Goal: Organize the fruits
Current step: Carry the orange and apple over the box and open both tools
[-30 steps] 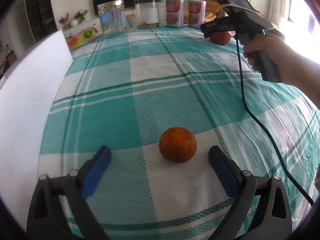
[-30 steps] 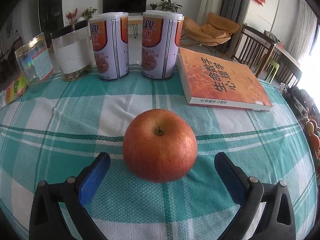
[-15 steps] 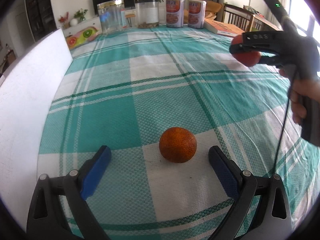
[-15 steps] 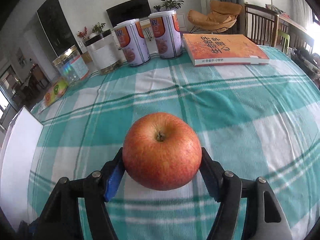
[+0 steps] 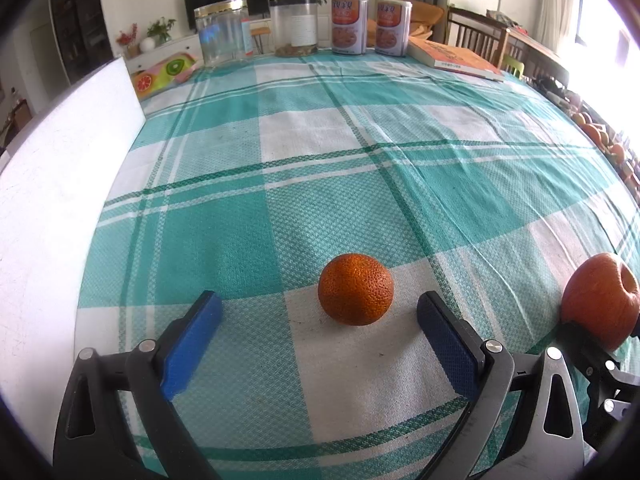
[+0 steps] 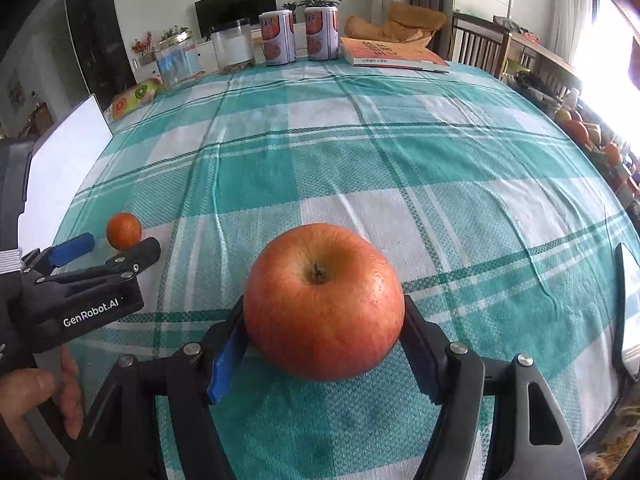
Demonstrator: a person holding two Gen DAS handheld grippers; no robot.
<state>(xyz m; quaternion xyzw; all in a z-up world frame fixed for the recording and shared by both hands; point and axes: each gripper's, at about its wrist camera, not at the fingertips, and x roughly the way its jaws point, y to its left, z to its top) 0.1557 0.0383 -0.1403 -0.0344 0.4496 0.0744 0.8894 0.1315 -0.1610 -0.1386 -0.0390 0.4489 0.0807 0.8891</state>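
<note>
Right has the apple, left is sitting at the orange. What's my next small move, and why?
Probably shut the left gripper on the orange: it lies on the tablecloth between the wide-open blue fingers, untouched, while the right gripper already clamps the apple.

We see a teal checked tablecloth [image 5: 320,168] with two printed cans [image 5: 368,26] at 12 o'clock beside two clear jars [image 5: 256,30]. An orange book [image 5: 452,58] lies toward 1 o'clock, a white board [image 5: 52,184] at 9 o'clock.
</note>
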